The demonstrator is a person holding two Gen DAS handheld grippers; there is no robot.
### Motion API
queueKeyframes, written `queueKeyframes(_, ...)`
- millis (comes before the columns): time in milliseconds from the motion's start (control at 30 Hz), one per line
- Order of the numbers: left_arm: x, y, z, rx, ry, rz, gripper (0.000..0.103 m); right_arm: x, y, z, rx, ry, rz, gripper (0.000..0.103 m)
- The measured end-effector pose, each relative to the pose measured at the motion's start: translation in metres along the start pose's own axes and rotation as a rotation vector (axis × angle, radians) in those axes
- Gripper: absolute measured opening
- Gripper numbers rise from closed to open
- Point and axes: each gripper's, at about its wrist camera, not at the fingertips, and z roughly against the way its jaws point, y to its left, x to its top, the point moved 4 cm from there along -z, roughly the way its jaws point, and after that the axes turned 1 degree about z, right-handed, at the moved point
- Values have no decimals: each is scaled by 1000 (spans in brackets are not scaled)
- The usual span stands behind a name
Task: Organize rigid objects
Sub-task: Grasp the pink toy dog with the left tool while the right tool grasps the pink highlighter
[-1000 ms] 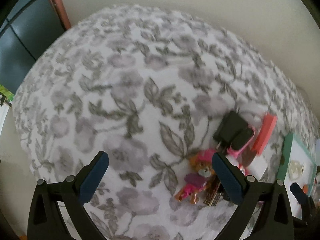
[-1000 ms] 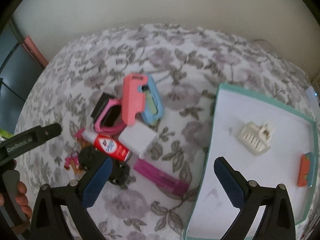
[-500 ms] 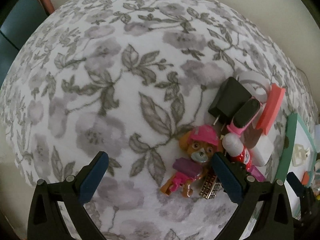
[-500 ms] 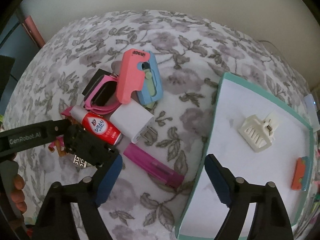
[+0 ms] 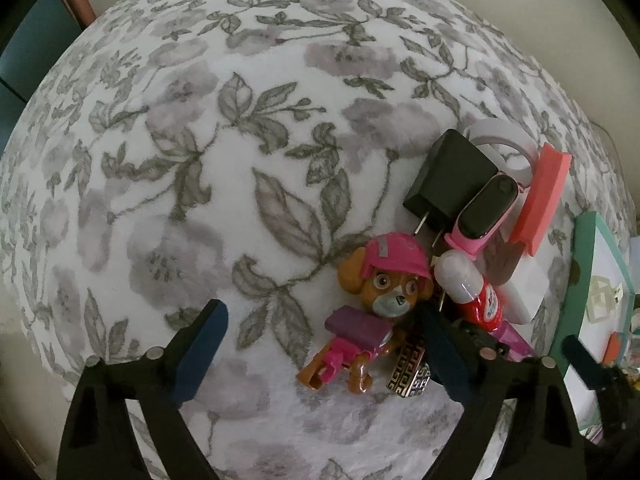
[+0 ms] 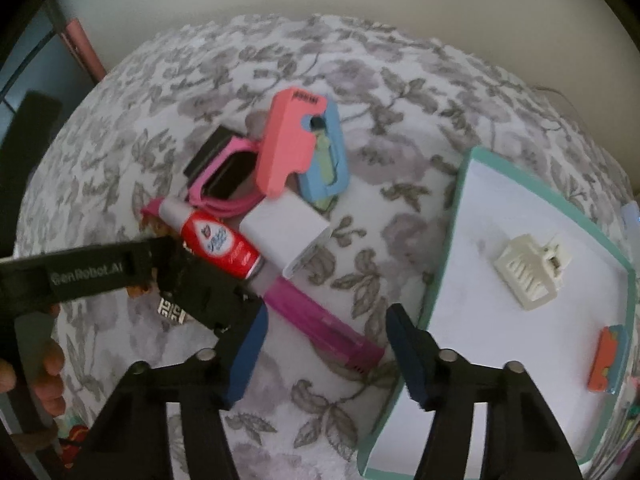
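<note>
A pile of small objects lies on the floral blanket. A toy dog with a pink cap lies between my open left gripper fingers, nearer the right one, beside a patterned ring. A black charger, pink watch, red glue bottle, white charger and pink-and-blue holder lie behind. My right gripper is open, its fingers on either side of the near end of a magenta pen. The left gripper's body crosses the right wrist view.
A teal-rimmed white tray lies on the right, holding a cream hair claw and an orange-and-blue piece. A wall stands behind the bed. A dark cabinet is at the far left.
Both grippers moved forward and down toward the pile. The toy dog now lies between the left fingers. The right gripper came over the magenta pen.
</note>
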Motion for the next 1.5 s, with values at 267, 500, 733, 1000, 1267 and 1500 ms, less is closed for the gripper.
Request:
queueKeyframes(267, -3, 1, -11, -11, 20, -12, 77, -9, 2, -22, -10, 49, -8, 51)
queueKeyframes(500, -2, -5, -17, -5, 9, -10, 77, -10, 7, -23, -41, 16, 6, 50)
queueKeyframes(733, -4, -9, -16, -7, -5, -13, 73, -15, 11, -21, -37, -1, 22, 38)
queueKeyframes(1000, -12, -18, -7, -67, -3, -35, 41, -28, 13, -14, 4, 0, 4, 26)
queueKeyframes(1267, -19, -10, 0, -69, 4, -16, 37, -36, 7, -7, 85, 1, -82, 21)
queueKeyframes(1500, -17, -1, 24, -92, -39, 5, 30, -27, -6, 12, 112, -46, -115, 21)
